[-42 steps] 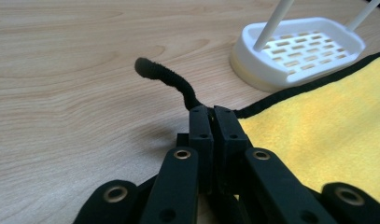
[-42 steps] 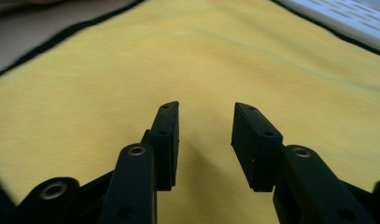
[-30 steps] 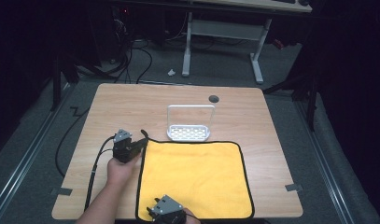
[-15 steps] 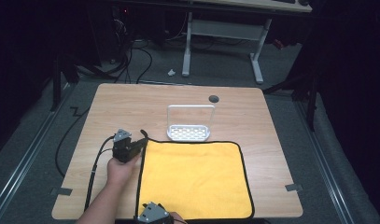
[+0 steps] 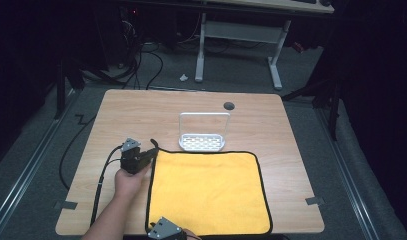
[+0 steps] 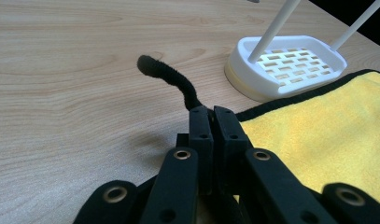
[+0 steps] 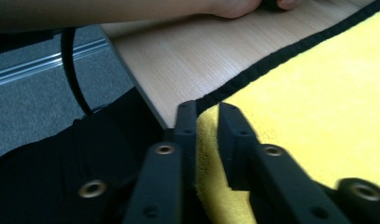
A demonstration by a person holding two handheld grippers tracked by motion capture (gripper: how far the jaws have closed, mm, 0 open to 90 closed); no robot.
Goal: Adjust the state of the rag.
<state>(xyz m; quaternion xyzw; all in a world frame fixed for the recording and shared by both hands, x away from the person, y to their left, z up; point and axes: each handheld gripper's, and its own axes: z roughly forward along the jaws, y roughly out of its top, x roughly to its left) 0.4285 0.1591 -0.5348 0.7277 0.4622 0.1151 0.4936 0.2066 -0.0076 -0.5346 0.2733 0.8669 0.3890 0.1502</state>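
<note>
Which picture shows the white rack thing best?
The left gripper view: the white rack is close, so its slotted tray and two thin rods are clear. The high view shows the whole rack, but small, standing just beyond the yellow cloth.

Cloth [image 5: 211,192]: bright yellow, thin black edging all round, black loop [image 6: 171,79] at corner. Rack [image 5: 202,142] just beyond cloth: white, base pierced with rows of small slots. Table [image 5: 141,110] under cloth: pale wood grain. Left gripper [image 5: 150,154], right gripper [image 7: 206,116]: black jaws, brass-coloured rivets.
</note>
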